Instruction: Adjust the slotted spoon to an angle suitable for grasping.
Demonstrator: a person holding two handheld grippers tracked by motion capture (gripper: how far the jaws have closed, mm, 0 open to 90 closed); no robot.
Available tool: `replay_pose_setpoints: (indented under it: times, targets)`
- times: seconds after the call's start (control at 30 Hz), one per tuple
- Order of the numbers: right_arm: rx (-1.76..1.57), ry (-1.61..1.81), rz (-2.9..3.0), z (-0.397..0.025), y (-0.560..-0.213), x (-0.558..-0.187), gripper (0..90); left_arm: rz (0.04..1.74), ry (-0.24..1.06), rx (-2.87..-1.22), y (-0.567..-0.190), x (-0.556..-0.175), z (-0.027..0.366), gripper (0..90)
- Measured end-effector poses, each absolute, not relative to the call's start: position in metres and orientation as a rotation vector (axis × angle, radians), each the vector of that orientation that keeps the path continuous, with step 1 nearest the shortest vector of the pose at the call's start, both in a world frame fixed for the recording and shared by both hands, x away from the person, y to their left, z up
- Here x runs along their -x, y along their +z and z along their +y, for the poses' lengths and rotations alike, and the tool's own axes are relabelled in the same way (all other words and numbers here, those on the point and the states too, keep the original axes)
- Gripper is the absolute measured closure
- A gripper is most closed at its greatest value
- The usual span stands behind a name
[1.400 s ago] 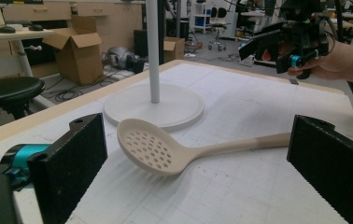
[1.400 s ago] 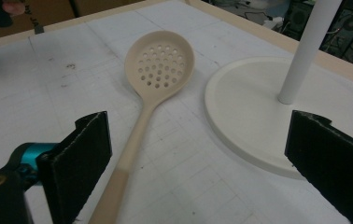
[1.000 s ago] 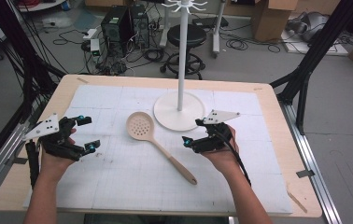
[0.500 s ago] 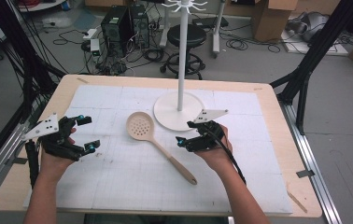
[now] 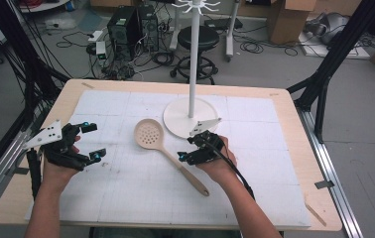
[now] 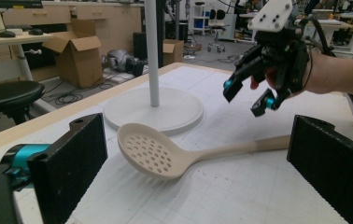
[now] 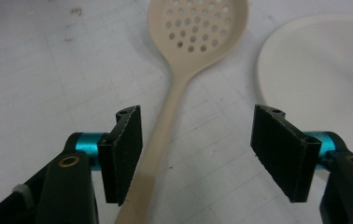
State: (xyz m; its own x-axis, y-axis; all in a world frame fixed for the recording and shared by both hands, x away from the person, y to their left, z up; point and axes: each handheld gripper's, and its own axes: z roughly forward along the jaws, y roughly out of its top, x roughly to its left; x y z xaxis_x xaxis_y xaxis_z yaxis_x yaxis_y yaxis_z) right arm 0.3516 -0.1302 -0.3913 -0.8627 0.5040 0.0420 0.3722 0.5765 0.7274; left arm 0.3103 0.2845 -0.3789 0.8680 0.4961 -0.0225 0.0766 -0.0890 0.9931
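Flat on the white gridded mat (image 5: pixel 126 198) lies the slotted spoon (image 5: pixel 168 153), its perforated bowl toward the far side and its handle running back toward the person's right. The bowl sits just beside the round base of the white stand (image 5: pixel 191 116), whose pole rises from the middle of the base, and I cannot tell whether they touch. In the left tool view the spoon (image 6: pixel 165 151) rests bowl-up with the stand's base (image 6: pixel 165 109) close behind it.

Over the handle's middle stretch hovers the right tool (image 5: pixel 191 148), released, its 2 jaws spread wide. In the right tool view the handle (image 7: pixel 163 140) passes between the jaws close beside the left pad (image 7: pixel 125 149), while the right pad (image 7: pixel 282 154) stands well apart from it; whether the left pad touches the handle cannot be told. The stand's base (image 7: pixel 314 84) curves in at the upper right of that view.

Well apart to the left, the left tool (image 5: pixel 92 141) is released too, jaws wide, held above the mat's left edge and pointing toward the spoon. Mat and stand rest on the wooden worktop (image 5: pixel 294 124). Beyond it, on the floor, stand a black stool (image 5: pixel 200 39) and computer towers (image 5: pixel 133 27) among cables.
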Motion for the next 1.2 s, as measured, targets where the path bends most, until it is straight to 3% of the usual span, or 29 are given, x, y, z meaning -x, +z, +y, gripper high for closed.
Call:
replay_pose_setpoints:
  times: [0.4, 0.6, 0.97, 1.2]
  targets:
    - [-0.785, 1.008, 2.789, -0.109, -0.417, -0.349, 41.8, 0.454, 0.371, -1.641, -0.379, -0.31, 0.285, 5.5]
    - [-0.733, 0.876, 2.84, -0.1, -0.427, -0.345, 60.0, 0.458, 0.374, -1.64, -0.379, -0.311, 0.287, 5.5]
    - [-0.676, 0.898, 2.878, -0.101, -0.426, -0.345, 75.2, 0.46, 0.377, -1.633, -0.378, -0.31, 0.287, 5.5]
    - [-0.553, 0.893, 2.913, -0.092, -0.425, -0.339, 76.3, 0.454, 0.38, -1.634, -0.377, -0.31, 0.287, 5.5]
